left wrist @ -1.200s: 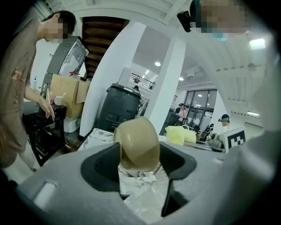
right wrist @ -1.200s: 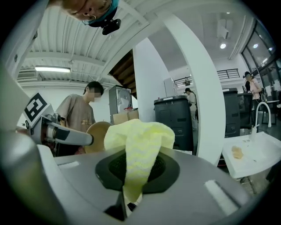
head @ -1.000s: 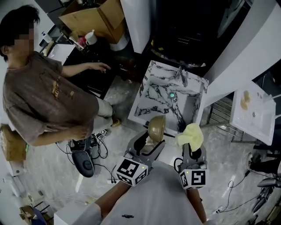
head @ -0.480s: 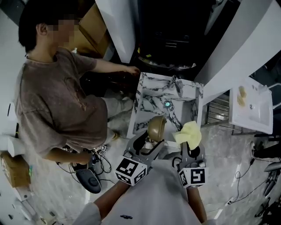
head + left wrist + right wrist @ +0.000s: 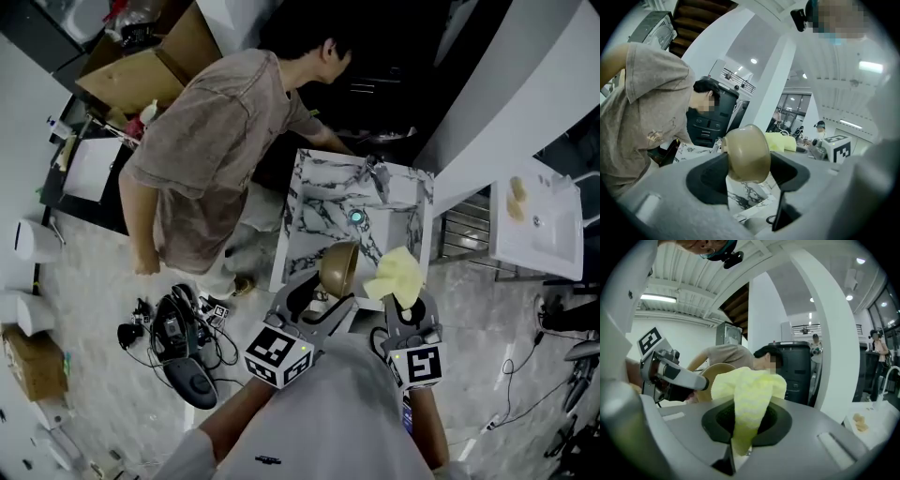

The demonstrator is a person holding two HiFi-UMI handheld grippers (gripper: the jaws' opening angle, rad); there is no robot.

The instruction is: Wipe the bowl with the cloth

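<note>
My left gripper (image 5: 323, 291) is shut on a tan bowl (image 5: 338, 269), held up on its edge above the near side of the marble table (image 5: 314, 211). In the left gripper view the bowl (image 5: 746, 153) fills the space between the jaws. My right gripper (image 5: 405, 302) is shut on a yellow cloth (image 5: 397, 274), whose free end bunches up just right of the bowl. In the right gripper view the cloth (image 5: 750, 394) rises out of the jaws, with the bowl (image 5: 712, 372) behind it to the left. Cloth and bowl sit close together; contact is unclear.
A person in a brown shirt (image 5: 225, 131) bends over the far left side of the marble table. Cables and a dark device (image 5: 183, 342) lie on the floor at left. A white sink unit (image 5: 539, 220) stands at right. A cardboard box (image 5: 141, 66) is at upper left.
The person in the brown shirt has moved from the left toward the marble table and now leans over it. Both grippers hold the bowl and cloth much as before.
</note>
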